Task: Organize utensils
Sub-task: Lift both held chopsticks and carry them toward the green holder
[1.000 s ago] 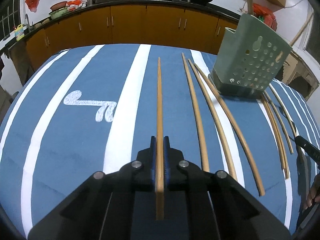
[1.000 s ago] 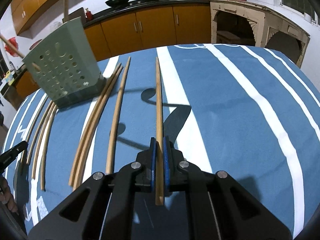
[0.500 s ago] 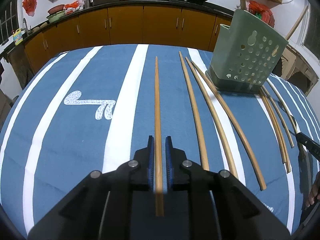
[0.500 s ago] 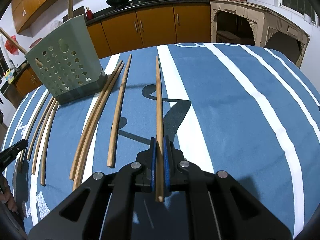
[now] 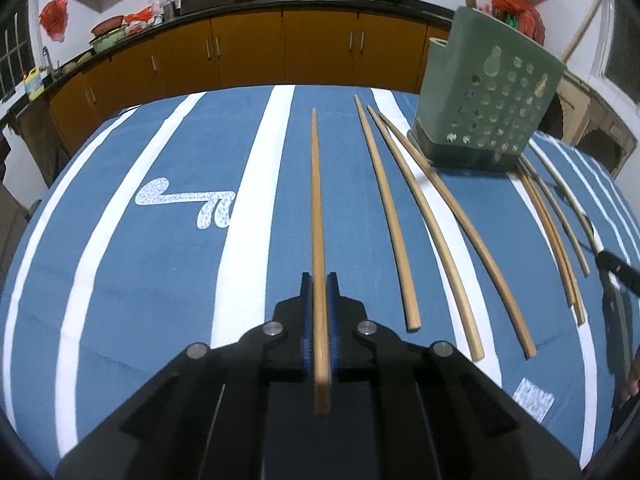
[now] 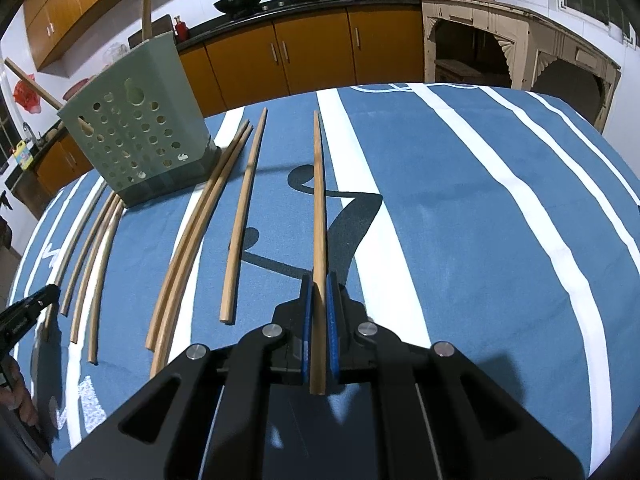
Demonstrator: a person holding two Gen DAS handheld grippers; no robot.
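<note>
My left gripper [image 5: 319,276] is closing its jaws on a wooden chopstick [image 5: 316,200], and the blue pads press its sides. The stick points straight ahead over the blue striped cloth [image 5: 160,264]. My right gripper [image 6: 318,278] is shut on another chopstick [image 6: 319,200], held above the cloth [image 6: 460,240] with its shadow beneath. The green perforated utensil holder [image 5: 488,104] stands ahead to the right of the left gripper. In the right wrist view the holder [image 6: 132,136] is ahead to the left, with a stick rising from it.
Loose chopsticks [image 5: 432,232] lie in a row between my left gripper and the holder, and more chopsticks [image 5: 548,224] lie beyond it. The same loose sticks [image 6: 240,216] show left of my right gripper. Kitchen cabinets [image 5: 248,52] run behind the table's far edge.
The left jaws stood slightly apart around the chopstick half a second ago and now press on it again. The right gripper keeps its grip and has hardly moved.
</note>
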